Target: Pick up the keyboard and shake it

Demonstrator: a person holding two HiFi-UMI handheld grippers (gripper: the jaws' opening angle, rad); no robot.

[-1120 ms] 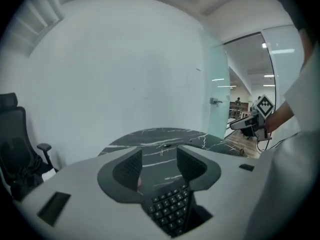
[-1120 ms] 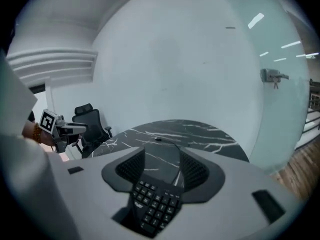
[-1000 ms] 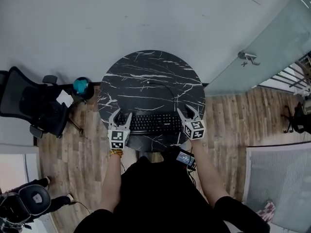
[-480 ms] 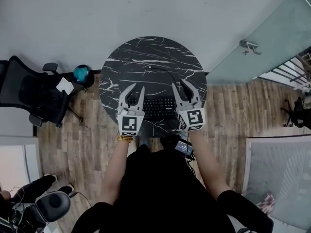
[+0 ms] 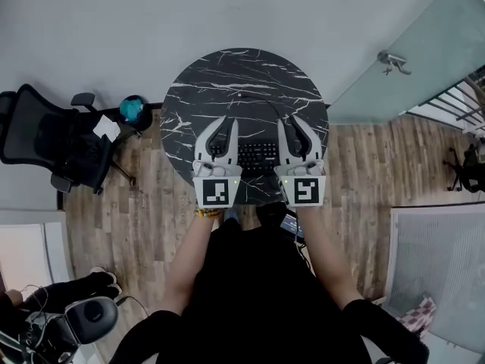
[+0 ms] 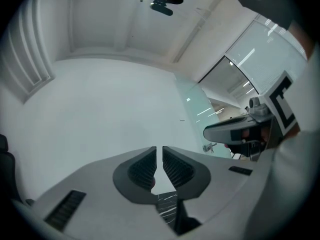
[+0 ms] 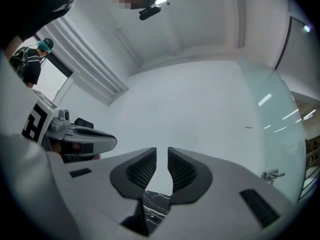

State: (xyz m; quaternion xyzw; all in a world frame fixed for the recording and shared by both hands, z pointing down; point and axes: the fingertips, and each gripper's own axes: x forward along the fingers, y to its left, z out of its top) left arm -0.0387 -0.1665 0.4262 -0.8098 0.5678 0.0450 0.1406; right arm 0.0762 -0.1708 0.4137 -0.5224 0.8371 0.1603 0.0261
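The black keyboard lies flat on the round black marble table, near its front edge. Its cable runs toward the table's middle. My left gripper and right gripper hang high above the keyboard's two ends, close to the head camera. Neither touches it. Both sets of jaws have just been closing, and only a narrow slit is left, with nothing in it. The left gripper view shows the left gripper aimed at a white wall. The right gripper is aimed at the same wall, its slit a little wider.
A black office chair and a teal object stand left of the table. A glass door with a metal handle is at the right. Another chair is at the lower left. Wooden floor surrounds the table.
Both grippers have risen from the keyboard's ends toward the head camera and drawn closer together. Their wide jaws have narrowed to slits. The keyboard stays on the table.
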